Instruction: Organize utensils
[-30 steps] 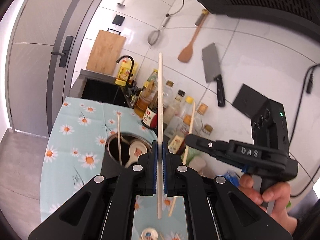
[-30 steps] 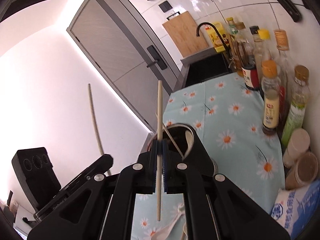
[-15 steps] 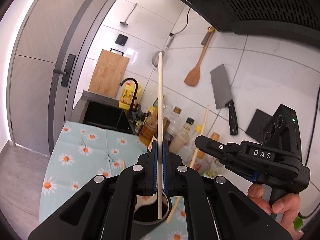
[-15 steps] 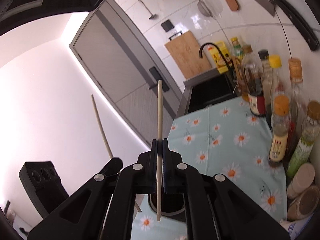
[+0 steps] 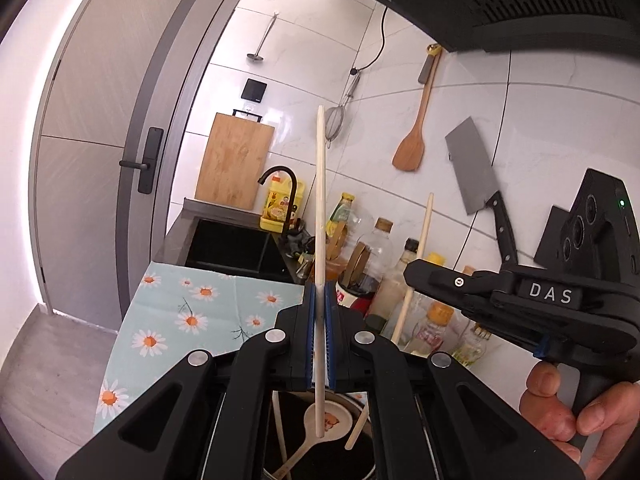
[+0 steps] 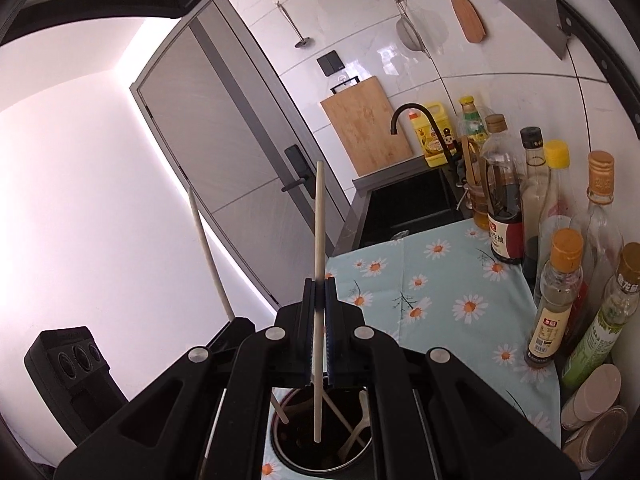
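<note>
My left gripper (image 5: 319, 336) is shut on a pale chopstick (image 5: 320, 200) held upright, its lower tip just above the dark round utensil holder (image 5: 360, 452). The holder contains a cream spoon (image 5: 320, 424) and another chopstick. My right gripper (image 6: 319, 332) is shut on a second chopstick (image 6: 318, 240), its lower end hanging over the holder's mouth (image 6: 320, 440). In the left wrist view the right gripper (image 5: 424, 276) is to the right, its chopstick (image 5: 416, 276) slanting down into the holder. In the right wrist view the left chopstick (image 6: 208, 256) rises at the left.
The holder stands on a daisy-print cloth (image 6: 452, 292). Bottles of sauce and oil (image 6: 552, 300) line the wall at the right. A black sink (image 6: 408, 204) with a faucet lies behind. A cleaver (image 5: 476, 176), wooden spatula (image 5: 412, 144) and cutting board (image 5: 234, 160) are on the tiled wall.
Both grippers have moved over the holder and lowered, so the holder has slid under the fingers in both views and both chopstick tips now hang at its mouth.
</note>
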### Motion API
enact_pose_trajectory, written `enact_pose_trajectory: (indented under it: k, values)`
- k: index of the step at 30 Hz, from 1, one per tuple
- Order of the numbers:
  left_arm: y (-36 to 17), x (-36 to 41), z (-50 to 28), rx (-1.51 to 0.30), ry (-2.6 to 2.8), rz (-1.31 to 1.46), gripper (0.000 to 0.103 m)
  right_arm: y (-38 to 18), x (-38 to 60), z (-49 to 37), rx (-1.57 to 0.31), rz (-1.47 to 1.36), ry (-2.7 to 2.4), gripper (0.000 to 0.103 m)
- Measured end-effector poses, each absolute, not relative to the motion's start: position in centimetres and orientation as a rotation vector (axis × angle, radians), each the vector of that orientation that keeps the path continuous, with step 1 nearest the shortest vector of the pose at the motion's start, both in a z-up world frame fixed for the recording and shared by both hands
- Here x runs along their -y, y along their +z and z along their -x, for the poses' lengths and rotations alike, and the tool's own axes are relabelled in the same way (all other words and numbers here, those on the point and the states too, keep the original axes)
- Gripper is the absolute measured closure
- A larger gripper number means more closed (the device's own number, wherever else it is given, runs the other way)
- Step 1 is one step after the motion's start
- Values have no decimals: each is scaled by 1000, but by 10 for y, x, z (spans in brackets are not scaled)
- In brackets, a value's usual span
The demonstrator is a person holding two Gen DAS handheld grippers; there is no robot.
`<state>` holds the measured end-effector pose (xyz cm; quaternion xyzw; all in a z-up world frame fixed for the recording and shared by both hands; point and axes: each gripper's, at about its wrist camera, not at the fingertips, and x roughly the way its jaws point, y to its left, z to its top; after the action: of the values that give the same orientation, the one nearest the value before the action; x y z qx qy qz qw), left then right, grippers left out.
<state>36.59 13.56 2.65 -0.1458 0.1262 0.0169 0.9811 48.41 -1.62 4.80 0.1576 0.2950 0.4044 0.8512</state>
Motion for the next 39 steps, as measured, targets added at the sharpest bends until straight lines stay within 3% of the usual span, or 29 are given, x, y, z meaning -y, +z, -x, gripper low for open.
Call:
enact_pose_trajectory:
  k: [18, 20, 24, 39]
  values:
    - [-20, -135, -368, -338, 63, 292, 99, 9, 1, -482, -690, -253, 842, 97]
    - [-21, -134, -368, -347, 65, 287, 98, 7, 2, -482, -703, -260, 850, 83]
    - [-20, -135, -363, -356, 70, 298, 79, 7, 7, -481, -709, -285, 846, 79]
    - [4, -122, -336, -335, 42, 276, 79, 30, 31, -450, -656, -284, 866, 79]
